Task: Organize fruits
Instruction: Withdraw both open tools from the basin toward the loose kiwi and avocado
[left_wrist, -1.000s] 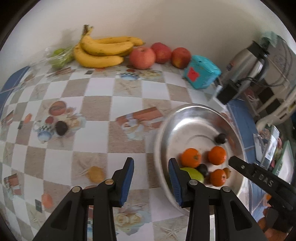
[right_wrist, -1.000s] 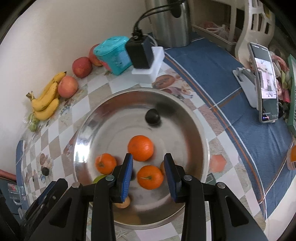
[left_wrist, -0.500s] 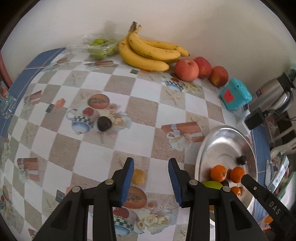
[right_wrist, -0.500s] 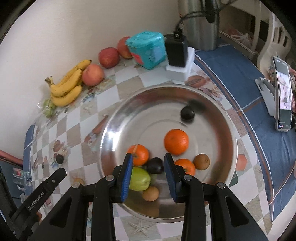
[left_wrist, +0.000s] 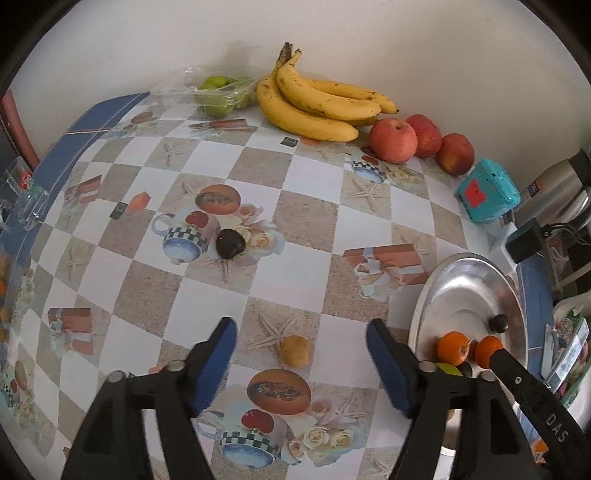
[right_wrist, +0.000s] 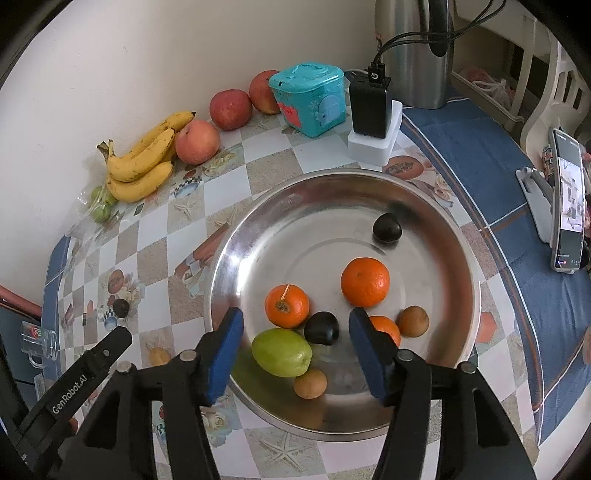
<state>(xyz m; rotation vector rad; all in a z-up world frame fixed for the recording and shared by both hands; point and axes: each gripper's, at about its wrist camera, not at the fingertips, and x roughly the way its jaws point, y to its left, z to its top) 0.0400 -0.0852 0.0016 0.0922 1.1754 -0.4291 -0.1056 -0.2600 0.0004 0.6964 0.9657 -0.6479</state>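
Observation:
My left gripper (left_wrist: 301, 356) is open and empty above the patterned tablecloth; a small brown fruit (left_wrist: 294, 350) lies on the cloth between its fingers. A dark plum (left_wrist: 230, 242) lies farther out. My right gripper (right_wrist: 295, 345) is open and empty over the steel bowl (right_wrist: 454, 236), which holds oranges (right_wrist: 365, 281), a green fruit (right_wrist: 282, 352), dark plums (right_wrist: 322, 328) and small brown fruits (right_wrist: 413, 321). The bowl also shows at the right of the left wrist view (left_wrist: 465, 291). Bananas (left_wrist: 317, 103) and apples (left_wrist: 393, 141) lie by the wall.
A bag of green fruit (left_wrist: 221, 92) lies left of the bananas. A teal box (right_wrist: 308, 98), a black charger on a white block (right_wrist: 371, 107) and a steel kettle (right_wrist: 415, 51) stand behind the bowl. A phone on a stand (right_wrist: 567, 199) is at the right. A glass mug (left_wrist: 26, 199) is at the left.
Both grippers have opened wider. The left gripper has swung left from the bowl to above the small brown fruit. The right gripper has drawn back from the bowl.

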